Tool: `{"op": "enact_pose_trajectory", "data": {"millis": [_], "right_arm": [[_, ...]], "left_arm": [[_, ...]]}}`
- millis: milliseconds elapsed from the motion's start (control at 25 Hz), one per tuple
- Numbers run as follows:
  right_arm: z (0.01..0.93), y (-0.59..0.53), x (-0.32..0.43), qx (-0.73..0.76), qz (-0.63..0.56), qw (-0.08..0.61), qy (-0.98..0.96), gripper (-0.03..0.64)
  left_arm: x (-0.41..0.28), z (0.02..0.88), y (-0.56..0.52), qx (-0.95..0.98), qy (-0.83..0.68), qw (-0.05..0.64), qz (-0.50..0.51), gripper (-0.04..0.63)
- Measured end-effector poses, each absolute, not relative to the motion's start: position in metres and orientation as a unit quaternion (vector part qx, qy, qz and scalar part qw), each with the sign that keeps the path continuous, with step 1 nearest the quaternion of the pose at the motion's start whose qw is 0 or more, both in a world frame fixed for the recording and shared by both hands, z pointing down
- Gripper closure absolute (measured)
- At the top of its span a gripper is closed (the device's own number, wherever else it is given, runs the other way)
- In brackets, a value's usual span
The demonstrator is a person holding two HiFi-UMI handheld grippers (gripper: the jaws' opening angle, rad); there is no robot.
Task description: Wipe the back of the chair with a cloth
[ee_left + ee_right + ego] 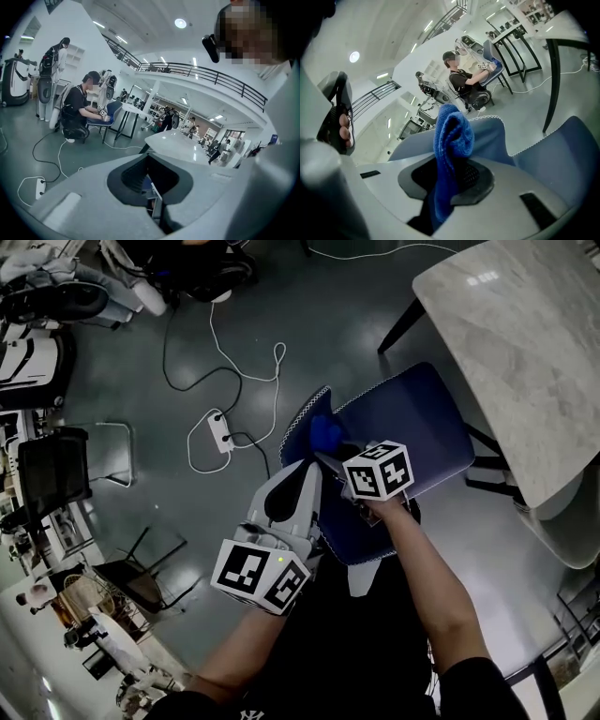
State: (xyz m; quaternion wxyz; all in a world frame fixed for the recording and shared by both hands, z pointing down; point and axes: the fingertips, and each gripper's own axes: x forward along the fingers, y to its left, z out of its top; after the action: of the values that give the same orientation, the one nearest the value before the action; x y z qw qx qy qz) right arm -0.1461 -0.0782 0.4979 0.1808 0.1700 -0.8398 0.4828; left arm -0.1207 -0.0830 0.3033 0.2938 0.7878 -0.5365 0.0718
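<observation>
Dark grey floor, dotted with a white power strip, fills most of the head view, and a marble table is cut off at the right edge. We see the blue chair from steeply above, standing near that table. Its back and seat run together at this angle, and its legs are mostly hidden.

The right gripper has its jaws pressed together on a blue cloth, which sits at the chair's scalloped upper edge. A marker cube covers much of that gripper's body. In the right gripper view the cloth rises folded from between the jaws, in front of a pale blue panel of the chair; we cannot tell whether the two touch.

The left gripper lies just beside the chair's near edge. Its own view shows the jaws a little apart around a dark gap, with only a blue sliver deep inside that we cannot identify. Far off in that view, a person sits at another chair.
</observation>
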Motion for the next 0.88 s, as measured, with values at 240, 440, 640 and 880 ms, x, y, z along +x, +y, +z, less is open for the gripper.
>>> {"op": "enact_pose_trajectory", "data": {"millis": [240, 440, 640, 880], "right_arm": [[0.464, -0.071, -0.154, 0.165, 0.483, 0.164, -0.844, 0.532], [0.438, -0.068, -0.159, 0.161, 0.486, 0.142, -0.847, 0.532], [0.406, -0.069, -0.157, 0.173, 0.471, 0.114, -0.858, 0.531], [0.351, -0.061, -0.139, 0.2, 0.411, 0.1, -0.884, 0.532]], "left_arm": [[-0.134, 0.294, -0.07, 0.789, -0.544, 0.279, 0.061, 0.586], [-0.145, 0.282, -0.061, 0.789, -0.551, 0.268, 0.054, 0.586], [-0.156, 0.273, -0.051, 0.79, -0.554, 0.26, 0.047, 0.586], [-0.161, 0.253, -0.035, 0.802, -0.544, 0.245, 0.036, 0.586]]}}
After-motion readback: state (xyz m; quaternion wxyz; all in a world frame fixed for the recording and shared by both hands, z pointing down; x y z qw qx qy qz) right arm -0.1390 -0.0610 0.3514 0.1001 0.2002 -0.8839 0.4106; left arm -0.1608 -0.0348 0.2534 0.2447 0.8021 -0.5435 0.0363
